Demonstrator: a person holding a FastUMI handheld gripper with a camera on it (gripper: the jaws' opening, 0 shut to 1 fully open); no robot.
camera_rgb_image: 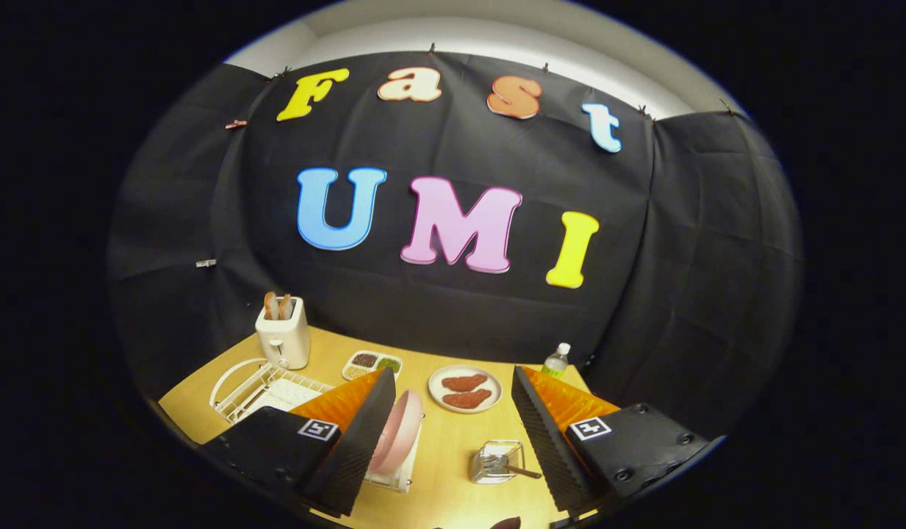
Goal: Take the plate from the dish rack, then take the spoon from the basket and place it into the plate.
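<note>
My fingers (453,433) spread wide above the desk (453,448), grasping nothing.
The pink plate (395,439) stands upright in the dish rack (291,389) beside my left finger; the spoon (513,468) lies in the basket (497,461) between my fingers.

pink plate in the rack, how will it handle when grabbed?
The pink plate stands on edge in the white rack, so it probably tips or rolls once lifted out of its slot. Its smooth, glossy face looks slippery and rigid. The gripper is open, jaws wide, the plate beside its left finger.
</note>
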